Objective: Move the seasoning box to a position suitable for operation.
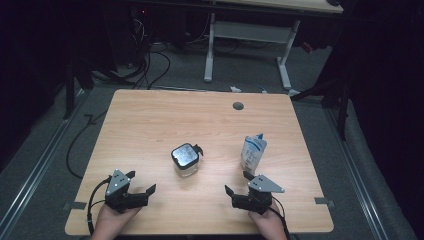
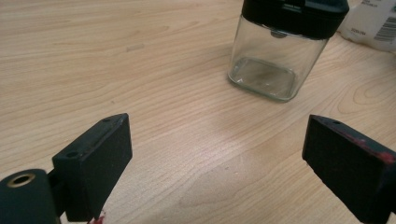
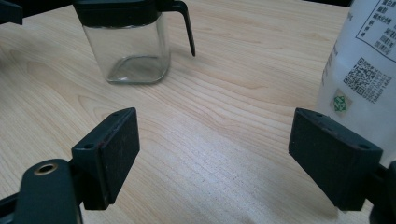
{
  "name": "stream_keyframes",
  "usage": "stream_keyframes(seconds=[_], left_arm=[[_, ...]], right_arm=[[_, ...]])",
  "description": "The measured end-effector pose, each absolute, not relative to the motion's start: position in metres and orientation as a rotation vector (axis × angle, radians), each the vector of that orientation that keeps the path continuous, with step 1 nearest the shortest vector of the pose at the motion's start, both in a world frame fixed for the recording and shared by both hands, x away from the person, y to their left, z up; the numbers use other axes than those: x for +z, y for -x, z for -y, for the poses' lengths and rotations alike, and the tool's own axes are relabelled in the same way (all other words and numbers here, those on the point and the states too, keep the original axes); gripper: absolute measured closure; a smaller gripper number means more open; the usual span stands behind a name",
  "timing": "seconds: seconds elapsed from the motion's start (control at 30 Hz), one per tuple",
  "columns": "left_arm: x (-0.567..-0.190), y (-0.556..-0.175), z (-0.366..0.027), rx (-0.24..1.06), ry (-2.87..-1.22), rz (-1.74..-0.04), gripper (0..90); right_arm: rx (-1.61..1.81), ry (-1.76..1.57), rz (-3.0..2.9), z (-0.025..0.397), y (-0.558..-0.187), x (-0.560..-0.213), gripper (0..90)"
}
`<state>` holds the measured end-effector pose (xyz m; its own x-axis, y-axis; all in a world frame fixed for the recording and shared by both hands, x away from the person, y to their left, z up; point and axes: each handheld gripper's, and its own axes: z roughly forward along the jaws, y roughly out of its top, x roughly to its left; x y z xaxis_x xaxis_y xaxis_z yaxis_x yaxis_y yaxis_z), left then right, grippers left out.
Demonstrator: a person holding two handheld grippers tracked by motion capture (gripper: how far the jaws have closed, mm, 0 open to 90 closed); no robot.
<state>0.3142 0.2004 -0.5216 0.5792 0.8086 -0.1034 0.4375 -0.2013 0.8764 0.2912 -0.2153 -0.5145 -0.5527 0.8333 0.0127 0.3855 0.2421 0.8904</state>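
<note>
Both grippers, left and right, rested spread and empty at the near desk edge. Beyond, mid-desk, stood the glass jar: rigid, slippery, breakable; best gripped across flat walls. Right, soft white pouch: light, crushable.

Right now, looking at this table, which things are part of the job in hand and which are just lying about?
Part of the job:
- glass jar with black lid, upright, empty
- white pouch, standing upright
- left gripper, open
- right gripper, open, nearest the pouch

Just lying about:
- round grommet hole in the table
- second desk beyond
- cables on the floor
</note>
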Motion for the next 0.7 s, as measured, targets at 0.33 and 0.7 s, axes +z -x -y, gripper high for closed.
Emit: stream_keyframes(seconds=[0.33, 0.7], left_arm=[[-0.525, -0.312, -0.194, 0.492, -1.845, -0.966, 14.2], [-0.526, -0.319, -0.188, 0.56, -1.822, -1.013, 22.7]], right_arm=[[1.261, -1.126, -2.034, 0.216, -0.29, -0.515, 15.8], [1.276, -1.078, -2.072, 0.218, -0.286, -0.512, 26.3]])
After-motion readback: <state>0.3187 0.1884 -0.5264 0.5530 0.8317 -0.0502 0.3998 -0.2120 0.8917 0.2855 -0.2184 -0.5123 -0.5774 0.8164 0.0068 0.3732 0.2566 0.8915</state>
